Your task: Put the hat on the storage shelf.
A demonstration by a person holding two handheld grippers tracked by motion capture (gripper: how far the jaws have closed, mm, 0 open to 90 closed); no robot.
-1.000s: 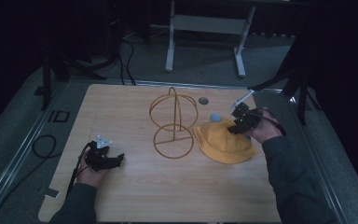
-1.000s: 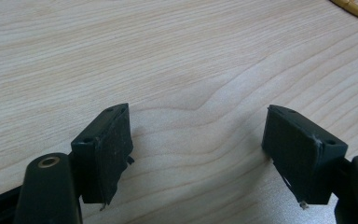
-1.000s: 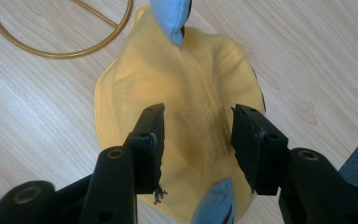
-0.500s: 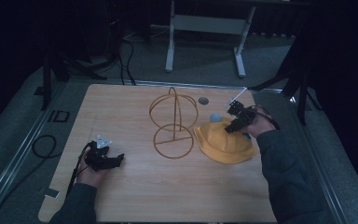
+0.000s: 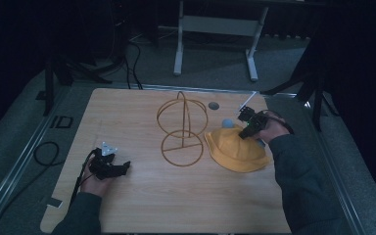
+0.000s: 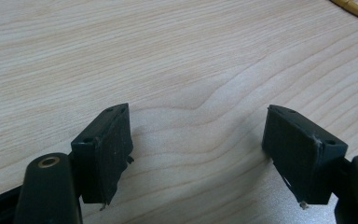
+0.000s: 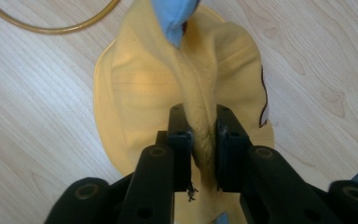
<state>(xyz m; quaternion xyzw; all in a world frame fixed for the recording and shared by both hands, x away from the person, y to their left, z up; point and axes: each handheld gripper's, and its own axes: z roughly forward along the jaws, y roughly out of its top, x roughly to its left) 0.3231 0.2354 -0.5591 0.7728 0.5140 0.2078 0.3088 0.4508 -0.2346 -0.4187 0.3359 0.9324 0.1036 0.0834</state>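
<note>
The yellow hat (image 7: 168, 93) is lying on the bench (image 5: 142, 196) just beside the wire stand (image 5: 182, 131), on the side away from the left gripper (image 6: 198, 154). The right gripper (image 7: 200, 140) has just been closing, and its fingers (image 7: 179, 140) are now pinching a ridge of the crown. The cloth is folding softly, so it is likely handling light and floppy; this gathered crown is looking like the surest hold. The left gripper's fingers are standing open over bare wood.

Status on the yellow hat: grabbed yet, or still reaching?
Done: the right gripper has just closed and is shut on a pinched fold of the yellow hat. In hand: the hat lies on the table beside the wire stand, not yet lifted. Left: any placing. The left gripper rests open, holding nothing.
</note>
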